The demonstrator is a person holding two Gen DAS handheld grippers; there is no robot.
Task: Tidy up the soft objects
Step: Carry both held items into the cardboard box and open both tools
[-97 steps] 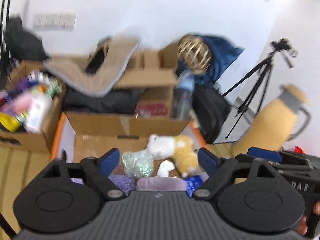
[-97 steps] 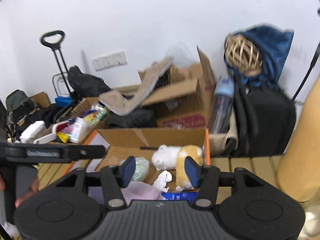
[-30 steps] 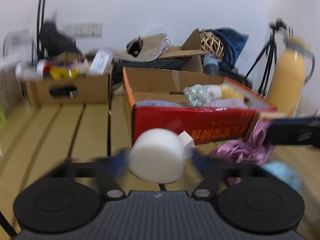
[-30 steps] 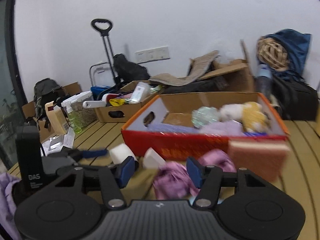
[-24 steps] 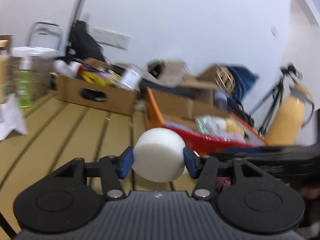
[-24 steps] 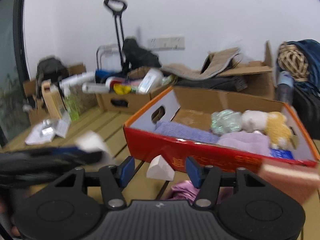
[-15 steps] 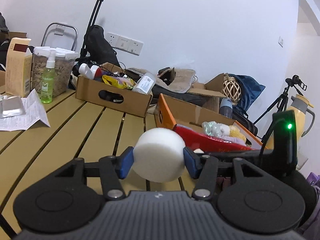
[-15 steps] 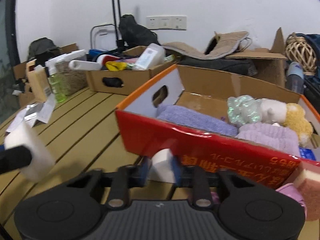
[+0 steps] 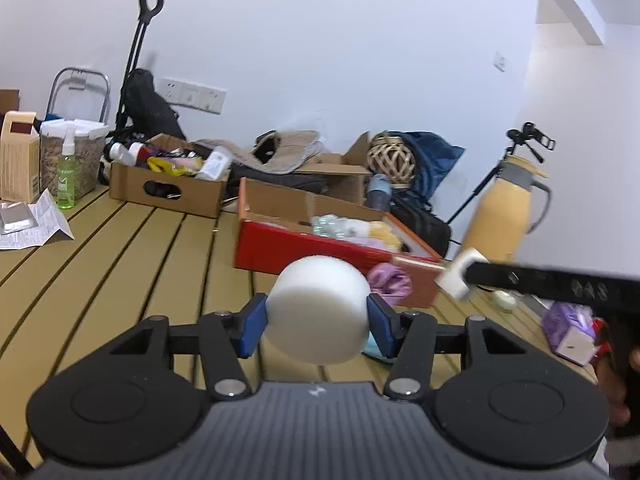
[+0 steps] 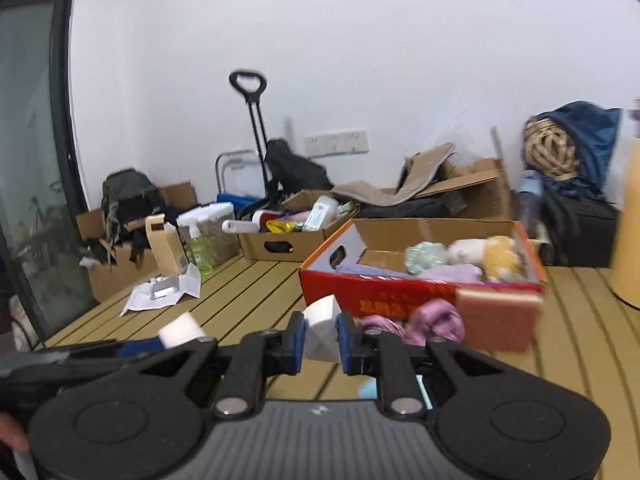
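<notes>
Two grippers. Left gripper [image 9: 317, 322] pinches one round white foam cylinder [image 9: 319, 312] above the slatted wooden table [image 9: 120, 248]. Right gripper [image 10: 321, 342] clamps one small white foam wedge [image 10: 322, 330]. One red cardboard box [image 10: 384, 294] beyond, holding plush toys. One crumpled purple cloth [image 10: 438, 322] and one tan sponge block [image 10: 498, 318] lie before it.

The yellow print on the red box [image 10: 400, 296] is too blurred to read.
</notes>
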